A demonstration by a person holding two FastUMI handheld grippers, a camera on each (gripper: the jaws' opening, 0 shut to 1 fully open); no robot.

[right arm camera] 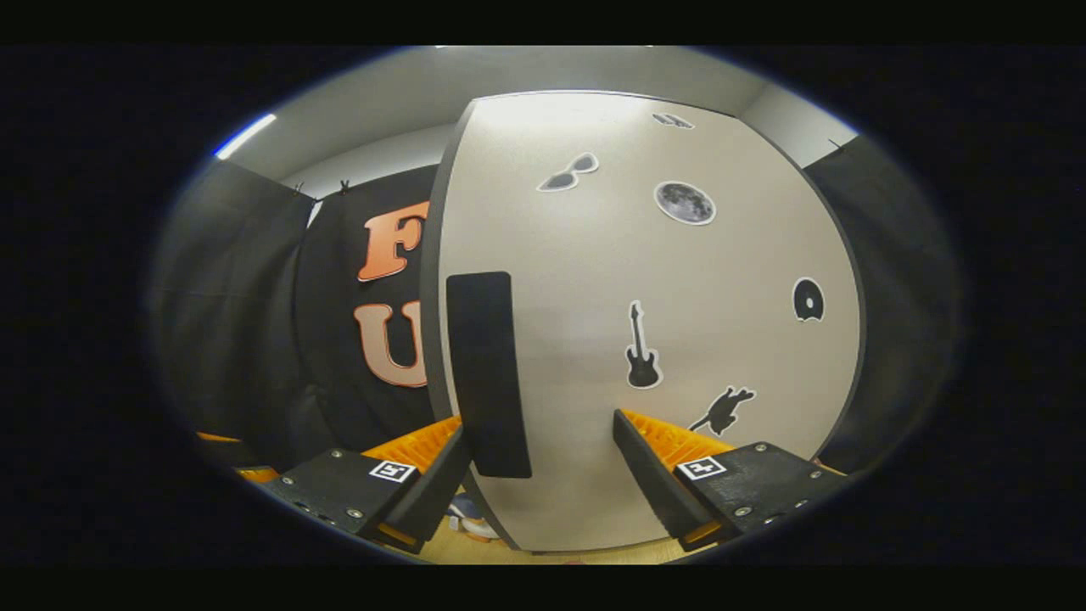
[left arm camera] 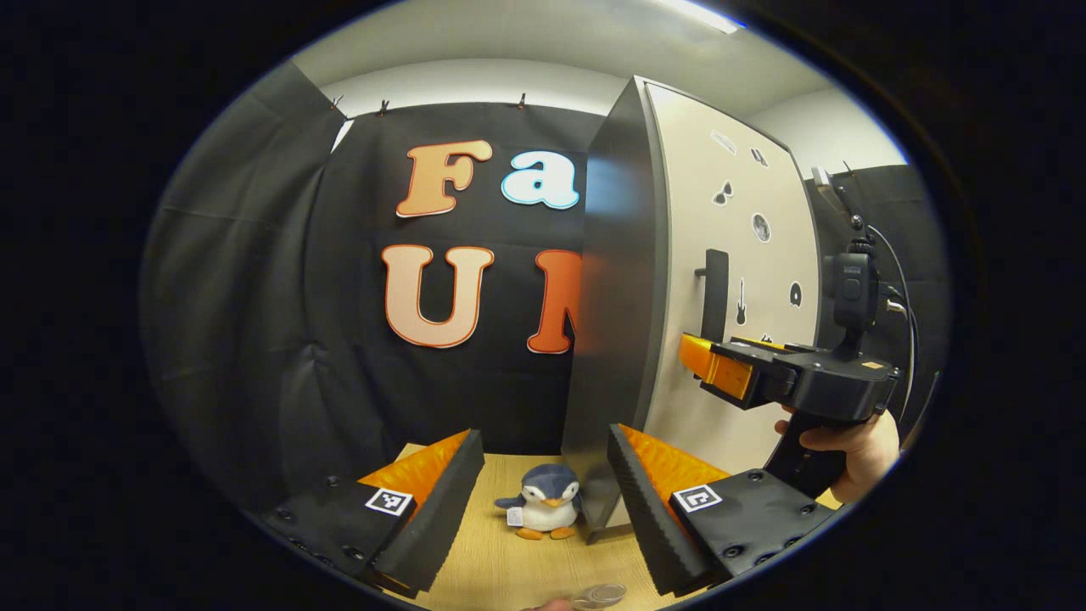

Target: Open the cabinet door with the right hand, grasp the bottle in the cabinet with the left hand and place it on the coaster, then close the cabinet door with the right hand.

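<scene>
Right now the cabinet door (right arm camera: 645, 339) stands shut and upright, its pale face turned toward the right gripper (right arm camera: 543, 475), with its long axis running vertically. A dark bar handle (right arm camera: 488, 373) is mounted near the door's left edge, also upright, parallel to that edge. The right gripper's jaws are spread wide; the handle's lower end sits between them, close to the left finger, but whether anything touches it I cannot tell. Small stickers dot the door, among them a guitar (right arm camera: 642, 348), a moon (right arm camera: 685, 202) and sunglasses (right arm camera: 568, 173).

From the left gripper view, the cabinet (left arm camera: 619, 297) shows as a tall box with a dark grey side wall and the pale door (left arm camera: 747, 280) on its right. The right gripper (left arm camera: 721, 365) is seen there held by a hand (left arm camera: 857, 445), its fingers pointing at the handle (left arm camera: 714, 293) from just beside it. The left gripper (left arm camera: 543, 501) hangs low over the table, jaws spread apart with nothing between them. The bottle is hidden behind the closed door.

The surface is a light wooden tabletop (left arm camera: 492, 560). A small plush penguin (left arm camera: 543, 502) stands on it, just beside the cabinet's near corner. At the bottom edge lies a small clear round thing (left arm camera: 601, 594), too cut off to identify. Black cloth walls enclose the booth, with a white ceiling and a strip light (left arm camera: 696, 13) above.
</scene>
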